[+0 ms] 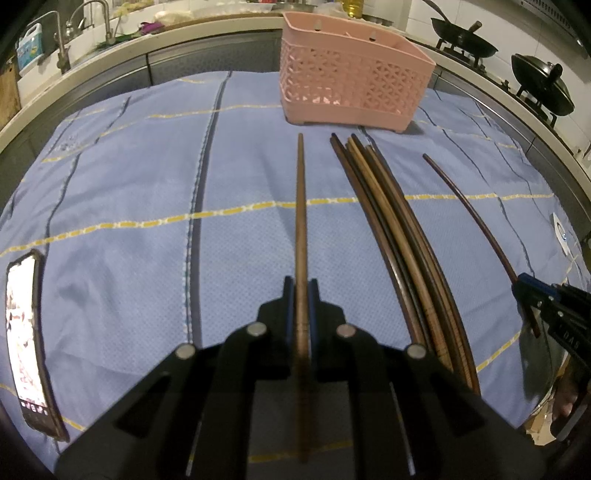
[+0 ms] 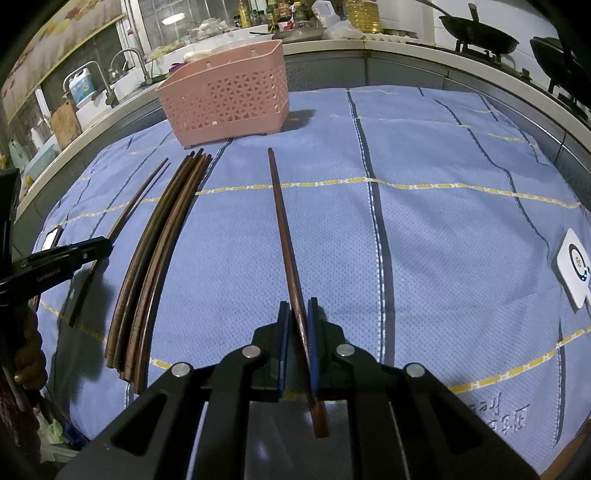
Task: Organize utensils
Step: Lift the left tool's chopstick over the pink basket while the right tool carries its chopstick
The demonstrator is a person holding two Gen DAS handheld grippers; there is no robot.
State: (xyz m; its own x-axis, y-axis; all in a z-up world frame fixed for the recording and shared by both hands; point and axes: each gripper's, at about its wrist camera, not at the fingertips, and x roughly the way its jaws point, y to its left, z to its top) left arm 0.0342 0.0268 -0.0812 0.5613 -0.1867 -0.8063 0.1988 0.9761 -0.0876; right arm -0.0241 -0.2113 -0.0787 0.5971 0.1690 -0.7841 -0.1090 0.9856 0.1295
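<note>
My left gripper (image 1: 302, 286) is shut on a brown wooden chopstick (image 1: 301, 206) that points toward the pink lattice basket (image 1: 347, 74) at the back of the blue cloth. My right gripper (image 2: 297, 306) is shut on a dark reddish chopstick (image 2: 282, 229). A bundle of several chopsticks (image 1: 399, 236) lies on the cloth between the two grippers; it also shows in the right wrist view (image 2: 159, 243). The right gripper (image 1: 532, 291) shows at the right edge of the left wrist view with its chopstick (image 1: 469, 210). The left gripper (image 2: 99, 247) and its chopstick (image 2: 129, 210) show at the left of the right wrist view.
A phone (image 1: 26, 332) lies at the cloth's left edge. A white device (image 2: 574, 269) lies at the right edge. The basket (image 2: 229, 96) stands near the far edge. Behind are a sink with taps (image 1: 59, 40) and woks (image 1: 463, 35) on a stove.
</note>
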